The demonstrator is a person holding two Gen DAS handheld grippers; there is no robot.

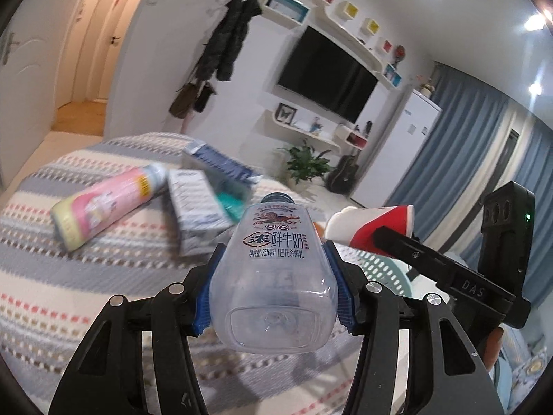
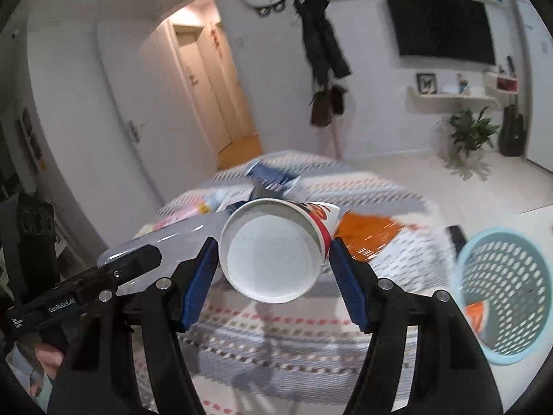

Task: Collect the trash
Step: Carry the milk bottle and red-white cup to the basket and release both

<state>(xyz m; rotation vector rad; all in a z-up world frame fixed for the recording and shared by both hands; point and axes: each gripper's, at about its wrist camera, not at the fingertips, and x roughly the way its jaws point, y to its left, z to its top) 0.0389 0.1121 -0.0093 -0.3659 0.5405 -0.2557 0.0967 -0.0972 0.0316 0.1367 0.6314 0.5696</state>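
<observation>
My left gripper [image 1: 273, 273] is shut on a clear empty milk bottle [image 1: 273, 276], held base toward the camera above the striped table. My right gripper [image 2: 274, 263] is shut on a red and white paper cup [image 2: 273, 252], base toward the camera; the cup also shows in the left wrist view [image 1: 373, 224]. A pink bottle [image 1: 107, 204] and two small cartons [image 1: 197, 207] lie on the table to the left. An orange wrapper [image 2: 366, 235] lies on the table behind the cup. A light blue basket [image 2: 504, 297] stands at the right, its rim also in the left wrist view [image 1: 383, 269].
The striped tablecloth [image 1: 52, 294] covers a round table. A potted plant [image 2: 473, 131] and a guitar [image 1: 342, 173] stand by the far wall under a TV [image 1: 328, 72]. A coat rack [image 2: 321, 52] stands near the hallway door.
</observation>
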